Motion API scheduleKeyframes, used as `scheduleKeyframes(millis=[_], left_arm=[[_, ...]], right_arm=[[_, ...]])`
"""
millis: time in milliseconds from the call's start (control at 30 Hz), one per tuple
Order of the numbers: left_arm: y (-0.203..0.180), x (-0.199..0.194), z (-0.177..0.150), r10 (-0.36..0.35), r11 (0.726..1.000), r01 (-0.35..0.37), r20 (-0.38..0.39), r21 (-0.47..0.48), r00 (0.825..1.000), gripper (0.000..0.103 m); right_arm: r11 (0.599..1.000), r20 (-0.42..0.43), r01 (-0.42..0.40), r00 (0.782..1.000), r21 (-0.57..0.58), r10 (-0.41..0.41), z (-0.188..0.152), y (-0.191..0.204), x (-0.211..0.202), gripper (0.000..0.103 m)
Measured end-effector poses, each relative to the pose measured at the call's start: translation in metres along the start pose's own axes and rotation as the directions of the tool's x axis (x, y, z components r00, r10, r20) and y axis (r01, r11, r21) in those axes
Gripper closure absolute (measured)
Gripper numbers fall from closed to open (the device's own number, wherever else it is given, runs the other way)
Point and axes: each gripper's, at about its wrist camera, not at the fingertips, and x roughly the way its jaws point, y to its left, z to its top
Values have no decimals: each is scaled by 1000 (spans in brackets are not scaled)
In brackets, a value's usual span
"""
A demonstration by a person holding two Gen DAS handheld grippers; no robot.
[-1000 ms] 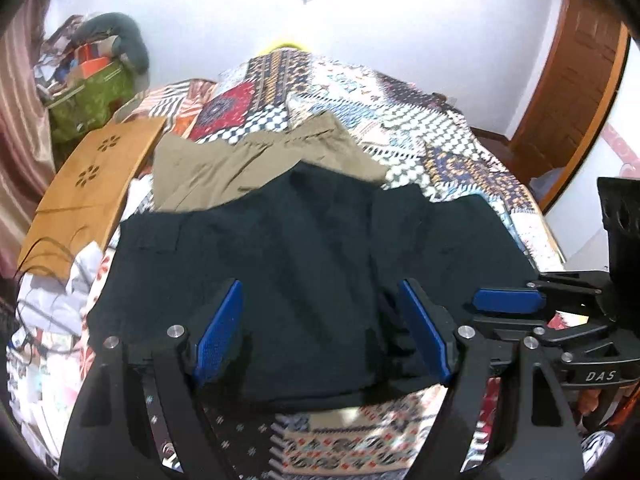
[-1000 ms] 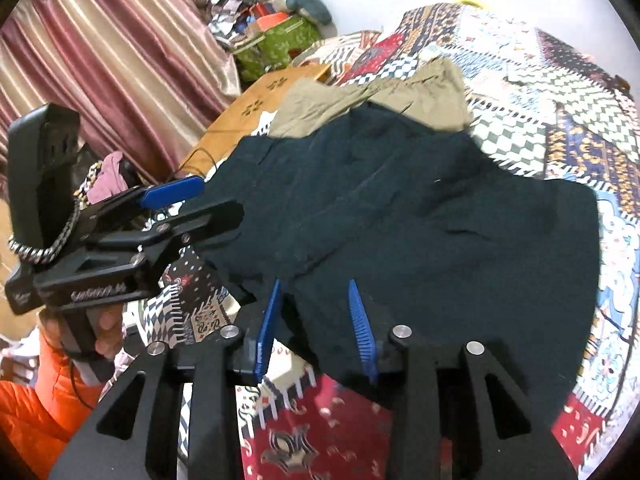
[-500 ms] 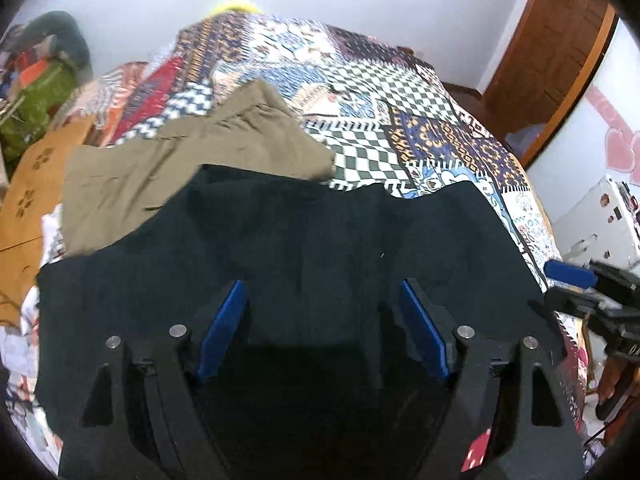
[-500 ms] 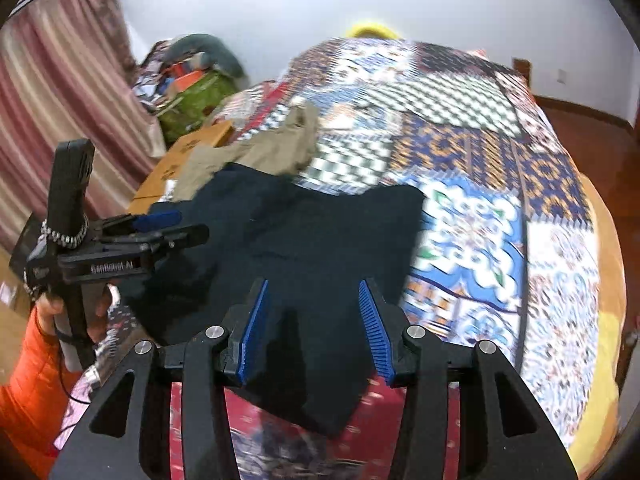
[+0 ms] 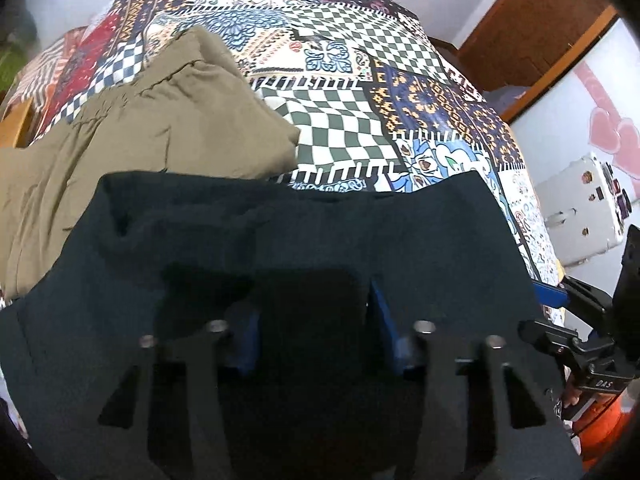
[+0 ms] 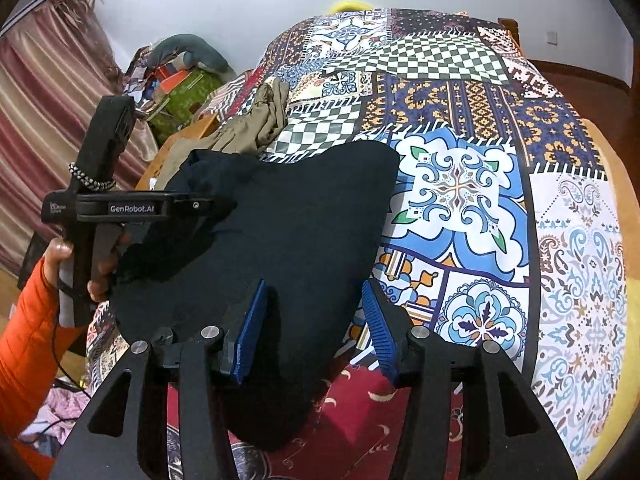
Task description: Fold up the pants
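Pants (image 6: 280, 232), dark and flat on the bed (image 6: 460, 184), lie at 12 o'clock from the open, empty left tongs (image 5: 316, 332), and at 11 o'clock from the open, empty right tongs (image 6: 314, 332).

"GenRobot.AI" on left gripper (image 6: 224, 210) body; "DAS" on right gripper (image 5: 552, 296) frame.

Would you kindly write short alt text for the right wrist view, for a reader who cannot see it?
Dark pants lie spread on a patchwork bedspread, with the open right tool hovering over their near edge. At left, a hand in an orange sleeve holds the left tool against the pants; whether it grips them is unclear. Tan pants lie crumpled beyond.
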Motion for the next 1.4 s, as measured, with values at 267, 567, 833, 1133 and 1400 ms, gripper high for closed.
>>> scheduleKeyframes(millis=[267, 567, 833, 1133, 1400], left_arm=[[-7, -34, -17, 22, 999, -16, 142, -45, 990, 82], [15, -49, -21, 165, 981, -146, 153, -130, 974, 69], [23, -83, -32, 247, 965, -219, 220, -144, 944, 67], [-18, -80, -67, 243, 969, -245, 236, -20, 941, 40], [-12, -48, -95, 249, 968, -246, 157, -43, 956, 32]], right_arm=[[1000, -2, 1, 1000, -14, -1, 1, -3, 1, 57], [998, 5, 33, 999, -57, -33, 4, 5, 0, 57], [994, 25, 71, 997, -86, -69, 9, 13, -10, 57], [986, 46, 70, 997, -150, -64, 26, 39, -1, 57], [974, -41, 115, 991, -195, -125, 13, 47, 26, 57]])
